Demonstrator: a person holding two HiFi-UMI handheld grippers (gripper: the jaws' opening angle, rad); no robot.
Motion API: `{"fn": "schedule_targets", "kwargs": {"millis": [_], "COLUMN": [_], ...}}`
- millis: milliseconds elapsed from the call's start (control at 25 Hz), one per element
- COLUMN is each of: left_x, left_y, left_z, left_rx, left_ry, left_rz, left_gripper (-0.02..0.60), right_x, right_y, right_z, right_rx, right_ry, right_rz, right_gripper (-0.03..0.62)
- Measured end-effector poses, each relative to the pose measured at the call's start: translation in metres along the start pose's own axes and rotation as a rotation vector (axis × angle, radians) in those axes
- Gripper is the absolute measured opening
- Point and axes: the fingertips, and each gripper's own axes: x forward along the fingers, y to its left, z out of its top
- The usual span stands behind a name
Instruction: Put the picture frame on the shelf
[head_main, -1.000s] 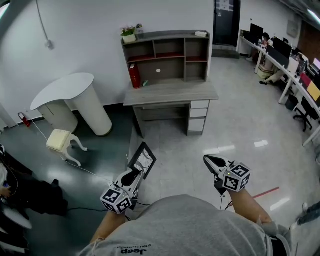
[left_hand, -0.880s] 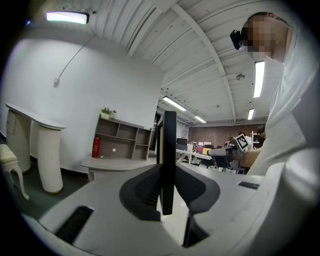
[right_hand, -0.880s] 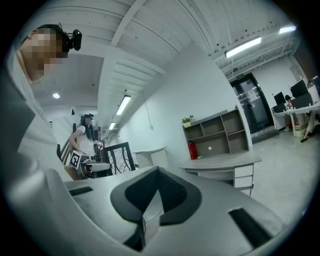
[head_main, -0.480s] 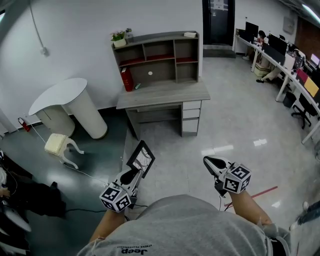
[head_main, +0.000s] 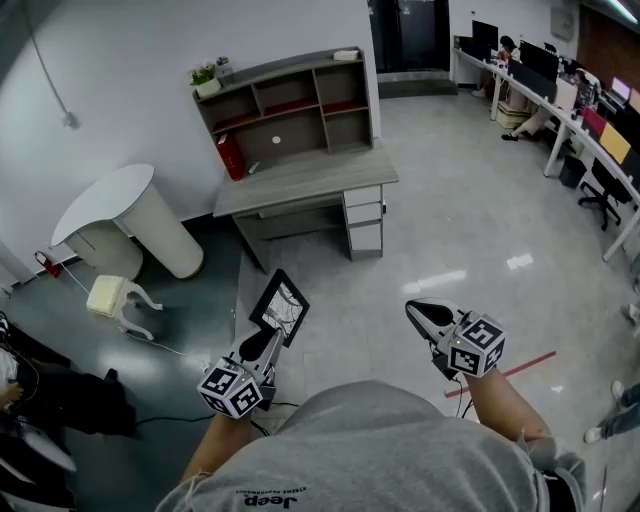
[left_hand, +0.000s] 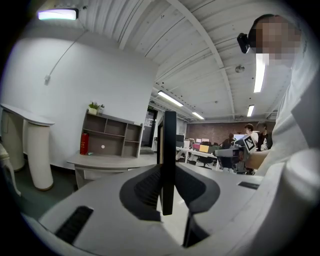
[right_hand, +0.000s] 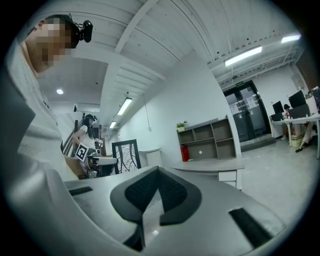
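- While you stand well back from the shelf (head_main: 285, 100), your left gripper (head_main: 266, 343) has its fingers (left_hand: 142, 192) clamped on the bottom edge of the picture frame (head_main: 281, 306). The frame stands up out of them at the lower centre of the head view.
- Gripping that one edge leaves the top and the other sides free. I judge that suits setting the frame down on its lower edge once you reach the shelf.
- Seen from the left gripper view, the frame is edge-on, a thin dark bar in the middle of the picture. That suggests the hold is centred and not skewed.
- Your right gripper (head_main: 418, 314), at the lower right of the head view, has its fingers closed on nothing. It rides beside the frame without touching it, and looks to be spare for now.
- The shelf sits on a grey desk surface (head_main: 310, 178) against the white wall, at the upper centre-left of the head view.
- A red container (head_main: 231, 157) stands at its left end and a small plant (head_main: 205, 78) sits on top. The middle and right compartments look mostly bare, so aim there.
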Motion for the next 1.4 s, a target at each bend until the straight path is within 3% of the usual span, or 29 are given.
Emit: {"fn": "schedule_targets", "kwargs": {"millis": [360, 600, 920, 1400], "left_x": [0.015, 0.033, 0.069, 0.106], "left_y": [0.007, 0.043, 0.148, 0.333], "left_z": [-0.003, -0.005, 0.002, 0.049], "left_rx": [-0.019, -0.043, -0.041, -0.062], "left_ry": [0.010, 0.002, -0.015, -0.040], "left_rz": [-0.012, -0.040, -0.089, -0.132], "left_gripper": [0.087, 0.087, 0.087, 0.087], "right_x": [0.006, 0.040, 0.148, 0.355], "right_y": [-0.010, -0.020, -0.044, -0.064], "right_z": [-0.004, -0.002, 0.009, 0.058], "right_rx": [0.004, -0.004, 0.000, -0.016], "right_ry": [0.016, 0.039, 0.052, 0.060], "right_rz": [-0.004, -0.027, -0.069, -0.051], "right_gripper": [0.015, 0.015, 0.017, 0.017]}}
